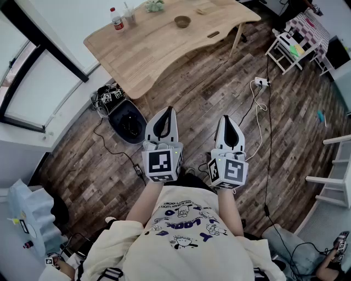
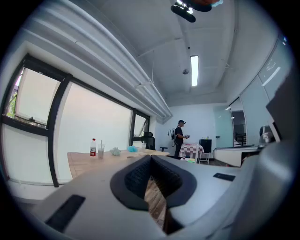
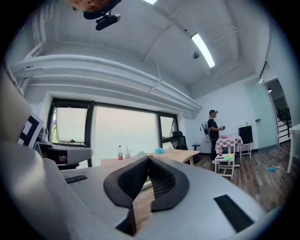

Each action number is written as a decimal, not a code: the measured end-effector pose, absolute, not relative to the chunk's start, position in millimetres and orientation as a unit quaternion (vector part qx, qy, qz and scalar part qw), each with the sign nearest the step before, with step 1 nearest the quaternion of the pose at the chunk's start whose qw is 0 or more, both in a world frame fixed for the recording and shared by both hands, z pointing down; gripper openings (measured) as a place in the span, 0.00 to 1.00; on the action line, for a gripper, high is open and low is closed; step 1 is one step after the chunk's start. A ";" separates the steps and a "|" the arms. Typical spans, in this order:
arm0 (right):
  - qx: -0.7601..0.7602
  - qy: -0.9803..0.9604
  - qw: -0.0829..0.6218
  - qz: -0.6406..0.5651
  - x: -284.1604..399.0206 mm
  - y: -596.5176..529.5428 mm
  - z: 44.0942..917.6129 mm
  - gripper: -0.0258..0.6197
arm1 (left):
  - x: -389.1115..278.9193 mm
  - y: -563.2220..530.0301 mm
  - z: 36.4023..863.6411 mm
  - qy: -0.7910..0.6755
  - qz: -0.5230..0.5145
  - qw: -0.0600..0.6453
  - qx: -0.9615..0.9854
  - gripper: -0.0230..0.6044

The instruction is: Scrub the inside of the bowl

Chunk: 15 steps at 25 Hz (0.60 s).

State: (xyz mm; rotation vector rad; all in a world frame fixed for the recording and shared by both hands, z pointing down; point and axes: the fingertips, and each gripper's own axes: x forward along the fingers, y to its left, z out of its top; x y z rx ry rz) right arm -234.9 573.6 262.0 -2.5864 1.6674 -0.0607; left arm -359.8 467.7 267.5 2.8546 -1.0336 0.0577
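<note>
A small brown bowl (image 1: 182,21) stands on the light wooden table (image 1: 159,49) at the far side of the room. A pale green scrubber or cloth (image 1: 154,5) lies at the table's back edge. I stand well short of the table and hold both grippers level, pointing towards it. My left gripper (image 1: 165,110) is shut with nothing in it, and its tips meet in the left gripper view (image 2: 150,157). My right gripper (image 1: 225,118) is also shut and empty, tips touching (image 3: 148,158). Neither gripper view shows the bowl clearly.
A red-labelled bottle (image 1: 117,19) and a clear cup (image 1: 130,15) stand on the table's left end. An open black case (image 1: 127,122) and cables lie on the plank floor ahead of me. A power strip (image 1: 261,82), white chairs (image 1: 288,46) and a person (image 3: 213,129) are to the right.
</note>
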 end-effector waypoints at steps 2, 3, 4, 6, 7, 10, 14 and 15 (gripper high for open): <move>-0.840 0.542 0.032 -0.020 -232.8 574.7 261.0 0.04 | -357.8 468.9 266.2 -0.340 0.020 0.052 0.939 0.08; -0.839 0.542 0.032 -0.021 -231.8 575.0 260.7 0.04 | -356.8 469.3 265.7 -0.340 0.020 0.052 0.939 0.08; -0.839 0.543 0.032 -0.022 -230.9 575.1 260.6 0.04 | -355.8 469.6 265.5 -0.340 0.020 0.053 0.939 0.08; -0.839 0.543 0.034 -0.024 -229.4 575.5 261.2 0.04 | -354.5 470.0 265.8 -0.341 0.021 0.053 0.938 0.08; -0.839 0.542 0.036 -0.025 -228.6 576.0 261.9 0.04 | -354.0 470.2 266.2 -0.341 0.021 0.054 0.938 0.08; -0.842 0.537 0.041 -0.028 -223.8 578.5 265.0 0.04 | -351.4 471.3 268.2 -0.343 0.023 0.054 0.938 0.08; -0.843 0.536 0.042 -0.032 -215.4 581.0 268.1 0.04 | -344.6 472.1 270.4 -0.346 0.026 0.056 0.936 0.08; -0.842 0.536 0.042 -0.033 -212.7 581.7 268.9 0.04 | -342.2 472.5 270.8 -0.347 0.026 0.056 0.936 0.08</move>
